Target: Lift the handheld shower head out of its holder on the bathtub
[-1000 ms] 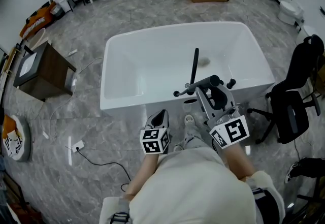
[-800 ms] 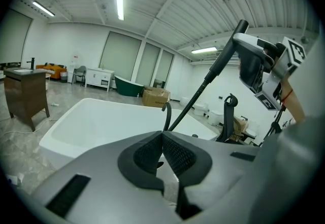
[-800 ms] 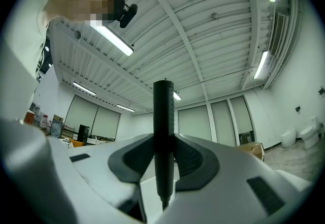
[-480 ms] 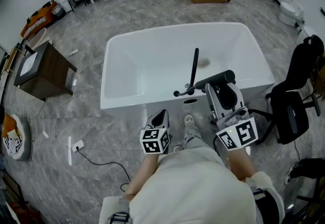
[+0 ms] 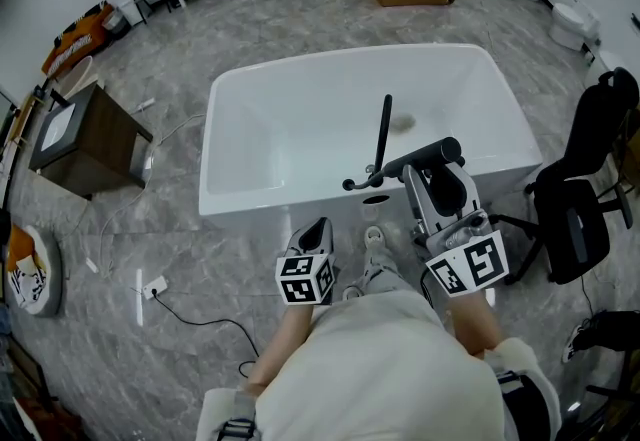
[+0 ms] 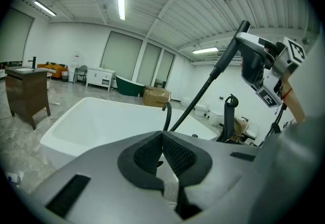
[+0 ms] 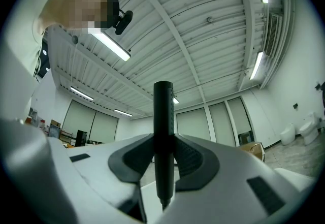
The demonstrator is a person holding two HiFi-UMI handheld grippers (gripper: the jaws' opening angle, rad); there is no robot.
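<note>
Fingers (image 7: 190,159) of our right gripper (image 7: 163,154) clamp the handheld shower head (image 7: 163,136), a slim matte-black cylinder standing upright between their ribbed dark pads. We hold it above the near rim of the glossy white bathtub (image 5: 250,199). Its corrugated black hose (image 6: 195,101) slopes down toward the thin black faucet spout (image 5: 382,129). Our left gripper (image 6: 162,149) sits low before the tub, its cross-hatched fingers pressed together on nothing.
</note>
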